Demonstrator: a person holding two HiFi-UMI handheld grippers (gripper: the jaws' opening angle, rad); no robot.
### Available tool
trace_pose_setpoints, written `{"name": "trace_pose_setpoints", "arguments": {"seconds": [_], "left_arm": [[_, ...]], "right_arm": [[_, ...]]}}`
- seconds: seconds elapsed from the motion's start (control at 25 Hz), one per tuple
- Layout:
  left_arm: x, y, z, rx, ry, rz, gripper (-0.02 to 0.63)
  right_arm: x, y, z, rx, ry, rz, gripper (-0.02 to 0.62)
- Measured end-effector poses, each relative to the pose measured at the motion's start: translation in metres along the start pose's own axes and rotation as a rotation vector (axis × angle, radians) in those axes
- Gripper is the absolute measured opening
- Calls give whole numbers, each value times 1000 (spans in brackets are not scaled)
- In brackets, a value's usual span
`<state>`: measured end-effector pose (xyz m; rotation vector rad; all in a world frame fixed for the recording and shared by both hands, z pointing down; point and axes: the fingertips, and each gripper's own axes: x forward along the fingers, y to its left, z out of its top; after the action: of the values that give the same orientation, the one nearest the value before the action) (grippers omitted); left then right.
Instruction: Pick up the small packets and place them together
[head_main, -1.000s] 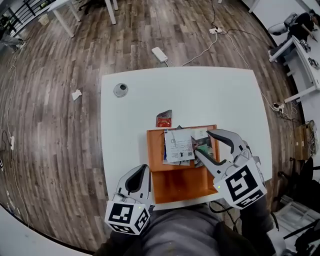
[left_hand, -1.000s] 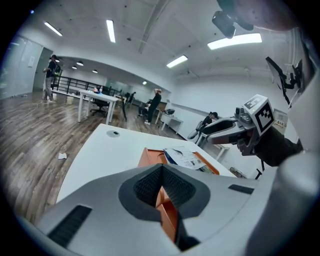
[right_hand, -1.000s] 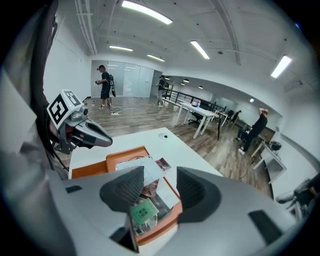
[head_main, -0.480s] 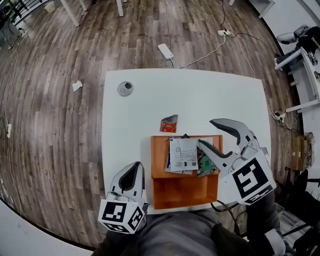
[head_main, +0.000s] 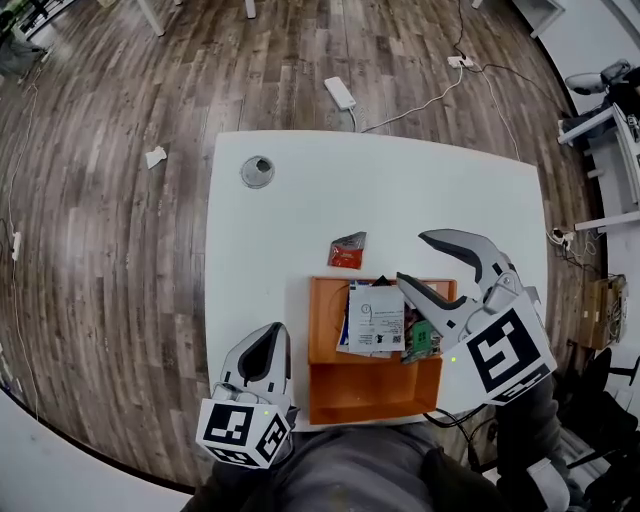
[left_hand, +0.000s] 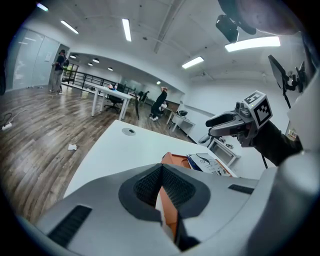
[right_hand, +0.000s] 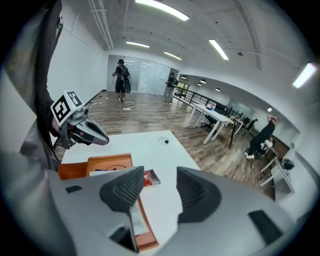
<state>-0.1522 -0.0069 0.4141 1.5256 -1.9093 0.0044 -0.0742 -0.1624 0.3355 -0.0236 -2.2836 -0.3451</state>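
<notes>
1. While a red packet (head_main: 348, 251) is lying alone on the white table (head_main: 300, 200), just beyond the far edge of the orange tray (head_main: 370, 385), the other packets are sitting together inside that tray.
2. A large white printed packet (head_main: 378, 318) is lying on top of the pile in the far half of the tray, and a green packet (head_main: 422, 340) is peeking out from under its right edge, close to the tray's right wall. The near half of the tray is showing its bare orange floor.
3. The right gripper (head_main: 413, 259) is hanging at the tray's far right corner with its jaws standing wide apart and nothing between them. One jaw is reaching over the tray's corner above the green packet, and the other is reaching out over bare table. In the right gripper view the red packet is showing through the gap, well ahead of the pads and not touched by them.
4. The left gripper (head_main: 268, 338) is sitting at the near left corner of the table, just left of the tray. Its jaws are pressing together, with nothing caught between them.
5. A small round grey disc (head_main: 257, 171) is resting near the table's far left corner, well apart from the tray and the packets.
6. Beyond the table, a white power strip (head_main: 342, 93) with its cable is lying on the wooden floor, and a crumpled scrap of paper (head_main: 154, 157) is lying off to the left.
</notes>
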Motion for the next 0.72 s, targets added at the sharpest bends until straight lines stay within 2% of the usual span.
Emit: {"name": "trace_pose_setpoints", "arguments": {"seconds": [0.32, 0.72], "left_arm": [[7, 6, -3, -32, 12, 23, 0], [11, 21, -10, -94, 36, 79, 0]], "right_arm": [[26, -4, -4, -40, 19, 90, 207], [81, -2, -14, -85, 41, 251, 207]]}}
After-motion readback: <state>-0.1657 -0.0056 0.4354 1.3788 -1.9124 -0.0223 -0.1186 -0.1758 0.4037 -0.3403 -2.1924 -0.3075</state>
